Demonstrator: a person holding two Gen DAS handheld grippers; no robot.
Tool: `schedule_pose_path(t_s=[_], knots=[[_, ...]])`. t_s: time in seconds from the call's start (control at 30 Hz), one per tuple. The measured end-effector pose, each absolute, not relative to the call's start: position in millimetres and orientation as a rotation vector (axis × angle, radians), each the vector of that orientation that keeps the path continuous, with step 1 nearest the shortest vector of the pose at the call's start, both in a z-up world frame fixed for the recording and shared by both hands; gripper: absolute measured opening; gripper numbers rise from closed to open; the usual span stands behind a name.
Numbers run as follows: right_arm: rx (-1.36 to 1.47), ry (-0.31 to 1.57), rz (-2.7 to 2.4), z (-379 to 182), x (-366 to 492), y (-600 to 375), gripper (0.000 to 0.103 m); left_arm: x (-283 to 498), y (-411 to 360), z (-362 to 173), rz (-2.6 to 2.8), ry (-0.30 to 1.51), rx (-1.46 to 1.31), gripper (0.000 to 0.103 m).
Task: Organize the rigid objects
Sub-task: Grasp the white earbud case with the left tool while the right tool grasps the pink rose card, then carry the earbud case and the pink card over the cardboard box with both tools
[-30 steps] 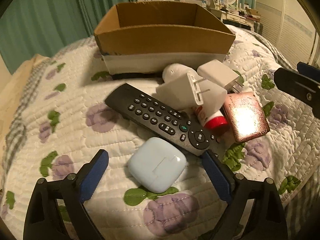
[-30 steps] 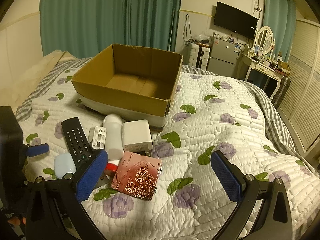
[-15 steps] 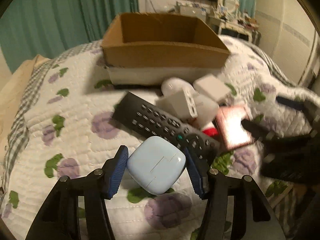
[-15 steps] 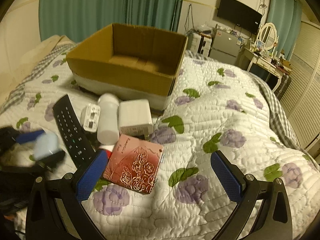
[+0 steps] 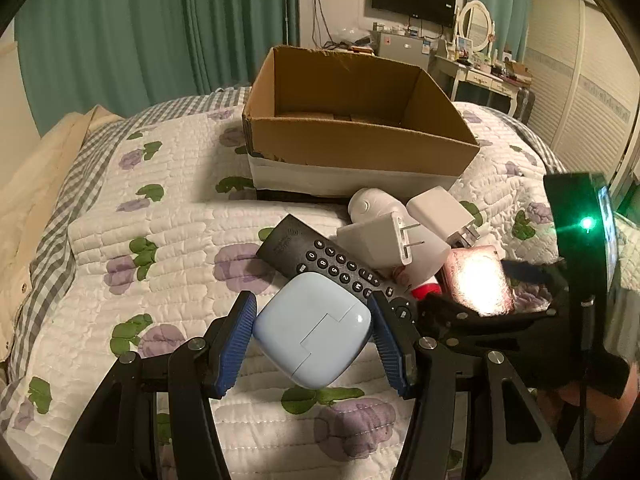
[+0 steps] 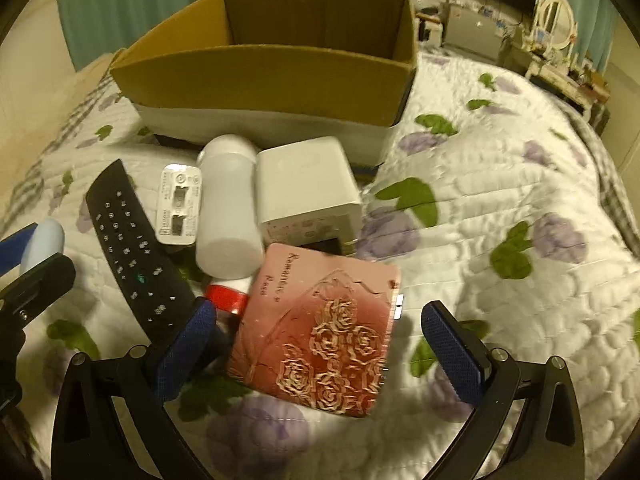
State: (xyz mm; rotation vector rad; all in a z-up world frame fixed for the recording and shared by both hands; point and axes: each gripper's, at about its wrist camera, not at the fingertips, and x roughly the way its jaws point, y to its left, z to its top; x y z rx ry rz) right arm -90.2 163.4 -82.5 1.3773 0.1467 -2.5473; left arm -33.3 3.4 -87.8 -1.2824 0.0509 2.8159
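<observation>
My left gripper (image 5: 314, 334) is shut on a pale blue rounded case (image 5: 312, 332) and holds it above the quilt, in front of the black remote (image 5: 332, 268). The case also shows at the left edge of the right wrist view (image 6: 44, 240). My right gripper (image 6: 320, 352) is open, its fingers either side of a pink rose-patterned case (image 6: 320, 328) lying on the quilt. An open cardboard box (image 5: 352, 120) stands behind the pile, also in the right wrist view (image 6: 272, 68).
The pile holds a white bottle with a red cap (image 6: 228, 208), a white charger block (image 6: 308, 184), a small white plug adapter (image 6: 178, 204) and the remote (image 6: 136, 252). The flowered quilt (image 6: 500, 220) stretches to the right. A dresser and mirror (image 5: 476, 40) stand behind.
My left gripper closed on the blue case and lifted it off the quilt. My right gripper moved down and forward until its open fingers flank the pink case.
</observation>
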Motion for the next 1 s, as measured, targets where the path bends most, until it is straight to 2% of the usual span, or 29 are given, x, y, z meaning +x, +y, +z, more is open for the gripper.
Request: schedule_pose_path(t_s=[0.03, 0.1, 0.13, 0.37, 0.4, 0.43, 0.73, 1.0], knots=[[1.377, 0.137, -2.525, -84, -89, 163, 0.091, -34, 4, -87, 2.816, 0.047, -1.281, 0.058], [1.372, 0.127, -2.497, -84, -86, 161, 0.084, -33, 3, -85, 2.817, 0.035, -1.271, 0.058], [1.367, 0.140, -2.492, -84, -84, 160, 0.075, -32, 2, -84, 2.818, 0.031, -1.268, 0.058], [1.296, 0.229, -2.549, -68, -62, 164, 0.068, -29, 0, -72, 2.832, -0.007, -1.232, 0.058], [1.281, 0.242, -2.559, -63, -61, 165, 0.037, -29, 1, -69, 2.833, -0.008, -1.227, 0.058], [1.255, 0.238, -2.551, -56, -59, 166, 0.017, -29, 2, -65, 2.837, -0.005, -1.213, 0.058], [1.240, 0.248, -2.514, -43, -56, 159, 0.012, -28, 4, -53, 2.853, -0.002, -1.181, 0.058], [1.075, 0.244, -2.543, 20, -66, 159, 0.010, -50, 9, -7, 2.880, 0.029, -1.084, 0.058]])
